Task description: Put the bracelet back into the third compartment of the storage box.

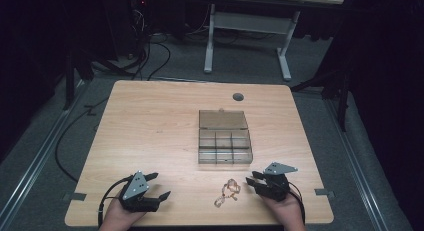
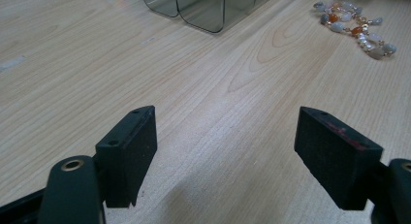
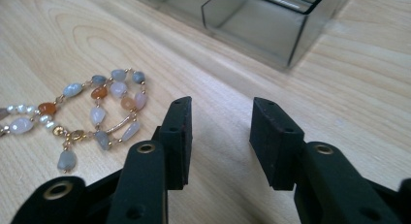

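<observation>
**Both grippers idle near bead bracelet**

Bead bracelet (image 1: 227,192) lay loose on the wooden table (image 1: 150,126) near its front edge, between the two grippers, touching neither. Right gripper (image 1: 255,181) sat just beside it, jaws partly spread, nothing between them; in the right gripper view the beads (image 3: 97,112) lay left of the jaws. Left gripper (image 1: 159,186) rested farther off, jaws spread wide, empty. Clear compartment box (image 1: 225,146) stood behind the bracelet, lid open.
</observation>
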{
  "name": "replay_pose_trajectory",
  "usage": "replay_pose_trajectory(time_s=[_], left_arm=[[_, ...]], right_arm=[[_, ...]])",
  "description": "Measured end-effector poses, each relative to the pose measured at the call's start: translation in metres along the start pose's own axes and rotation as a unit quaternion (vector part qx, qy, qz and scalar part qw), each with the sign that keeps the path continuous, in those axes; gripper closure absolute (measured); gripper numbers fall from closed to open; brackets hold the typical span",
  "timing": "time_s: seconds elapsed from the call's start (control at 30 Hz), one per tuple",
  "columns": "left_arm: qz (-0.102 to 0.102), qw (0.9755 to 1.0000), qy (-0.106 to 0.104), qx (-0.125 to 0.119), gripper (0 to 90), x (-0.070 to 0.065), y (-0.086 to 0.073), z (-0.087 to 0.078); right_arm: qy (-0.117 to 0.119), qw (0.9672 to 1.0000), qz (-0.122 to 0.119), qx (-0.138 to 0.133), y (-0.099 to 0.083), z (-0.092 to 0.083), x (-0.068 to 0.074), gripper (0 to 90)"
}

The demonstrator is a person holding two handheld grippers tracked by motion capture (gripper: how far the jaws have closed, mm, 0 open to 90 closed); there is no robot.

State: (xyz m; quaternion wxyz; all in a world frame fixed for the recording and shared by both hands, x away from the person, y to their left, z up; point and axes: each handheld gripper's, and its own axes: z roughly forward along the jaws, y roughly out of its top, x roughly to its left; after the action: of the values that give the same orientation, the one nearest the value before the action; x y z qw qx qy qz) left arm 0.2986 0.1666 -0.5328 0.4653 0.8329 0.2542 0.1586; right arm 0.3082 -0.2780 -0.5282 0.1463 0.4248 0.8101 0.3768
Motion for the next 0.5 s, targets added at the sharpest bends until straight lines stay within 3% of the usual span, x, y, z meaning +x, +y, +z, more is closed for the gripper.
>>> replay_pose_trajectory(time_s=[0.4, 0.5], left_arm=[[0.002, 1.0, -0.001, -0.001, 23.9, -0.0006, -0.0001, 0.0003], [0.003, 1.0, -0.002, 0.002, 23.9, -0.0008, 0.0002, 0.0008]], right_arm=[[-0.001, 1.0, 0.0, 0.004, 0.0001, 0.0006, 0.0012, 58.9], [0.012, 0.9999, 0.003, 0.001, 0.0019, -0.001, 0.0057, 59.2]])
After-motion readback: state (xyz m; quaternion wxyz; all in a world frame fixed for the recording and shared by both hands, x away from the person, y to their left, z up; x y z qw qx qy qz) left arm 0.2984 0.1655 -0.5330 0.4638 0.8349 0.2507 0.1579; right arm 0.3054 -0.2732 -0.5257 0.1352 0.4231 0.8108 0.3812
